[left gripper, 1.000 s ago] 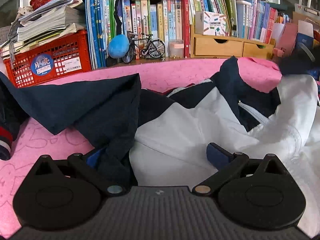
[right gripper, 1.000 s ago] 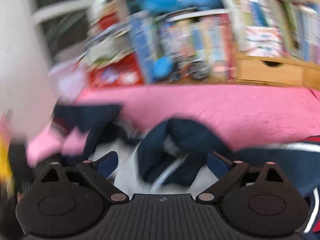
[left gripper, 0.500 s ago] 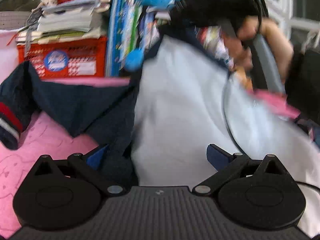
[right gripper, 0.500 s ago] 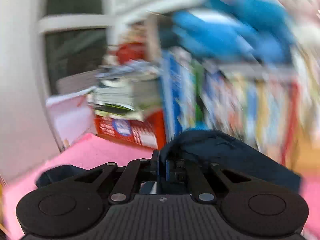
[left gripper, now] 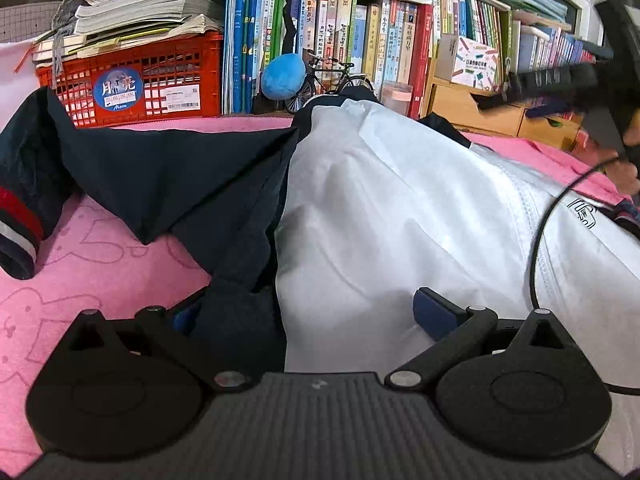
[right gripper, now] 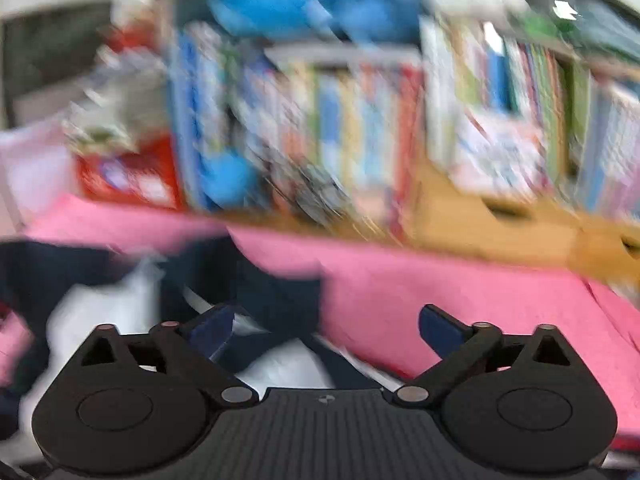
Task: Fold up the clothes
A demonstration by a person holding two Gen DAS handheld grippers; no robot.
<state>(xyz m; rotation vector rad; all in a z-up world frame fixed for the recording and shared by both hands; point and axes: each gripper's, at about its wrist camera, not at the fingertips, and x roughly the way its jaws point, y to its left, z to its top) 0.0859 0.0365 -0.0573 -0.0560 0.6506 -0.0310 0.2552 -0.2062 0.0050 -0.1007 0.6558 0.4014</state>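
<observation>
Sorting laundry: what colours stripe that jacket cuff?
Red and white on navy cuff; left wrist view.

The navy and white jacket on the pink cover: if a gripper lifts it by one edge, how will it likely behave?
The jacket is probably floppy: it lies in soft creases and its navy sleeve drapes over the pink cover. The white panel's sheen suggests thin, slick fabric that may slip from a shallow pinch. It likely feels light, though trailing parts would drag.

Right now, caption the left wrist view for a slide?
Open left hand-held gripper over a navy-and-white jacket on pink cloth.
</observation>
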